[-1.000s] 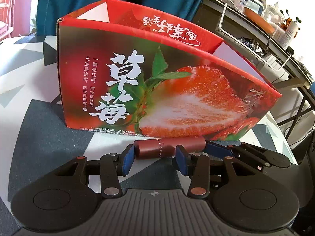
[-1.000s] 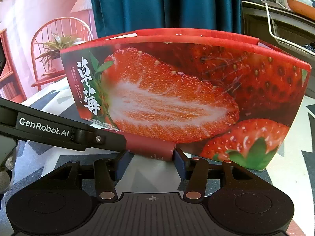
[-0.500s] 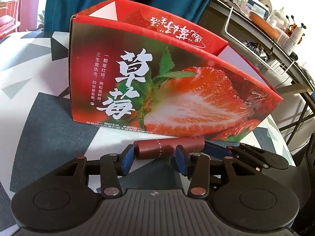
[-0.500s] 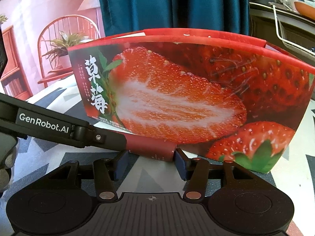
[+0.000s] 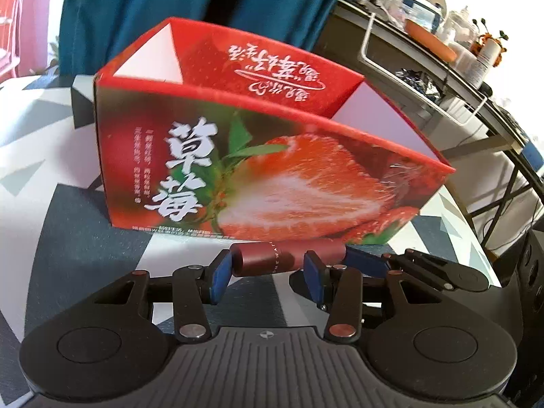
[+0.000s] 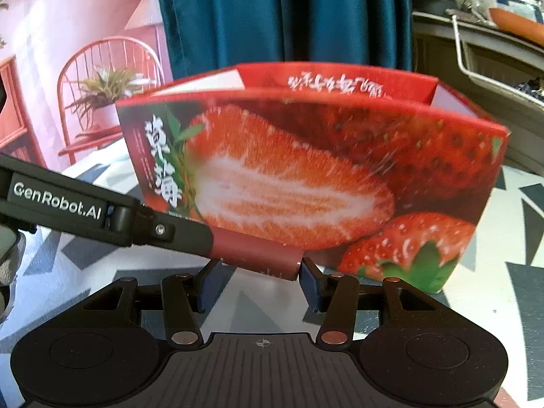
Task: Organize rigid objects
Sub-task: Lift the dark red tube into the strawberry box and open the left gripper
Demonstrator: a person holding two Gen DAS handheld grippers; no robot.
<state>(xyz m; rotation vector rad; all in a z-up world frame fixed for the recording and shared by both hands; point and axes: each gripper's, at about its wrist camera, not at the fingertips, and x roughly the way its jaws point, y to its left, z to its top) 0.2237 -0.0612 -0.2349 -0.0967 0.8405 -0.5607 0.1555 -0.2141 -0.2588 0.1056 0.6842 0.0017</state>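
Note:
A dark red cylinder (image 5: 268,261), lying crosswise, is held at its two ends by both grippers. My left gripper (image 5: 267,272) is shut on its left part, and my right gripper (image 6: 258,277) is shut on its right part (image 6: 258,260). Each gripper shows in the other's view: the right one (image 5: 408,265) and the left one (image 6: 102,214). An open red strawberry-print cardboard box (image 5: 272,156) stands on the table just behind the cylinder, also in the right wrist view (image 6: 306,176). Its inside is mostly hidden.
The table (image 5: 51,238) has a grey, white and dark triangle pattern. A blue curtain (image 6: 282,17) hangs behind the box. A cluttered dark shelf with a wire basket (image 5: 425,51) stands at the right. A red chair with a plant (image 6: 105,91) is at the left.
Both grippers have risen and drawn back with the cylinder held between them; the box looks smaller and lower, and its open top now shows.

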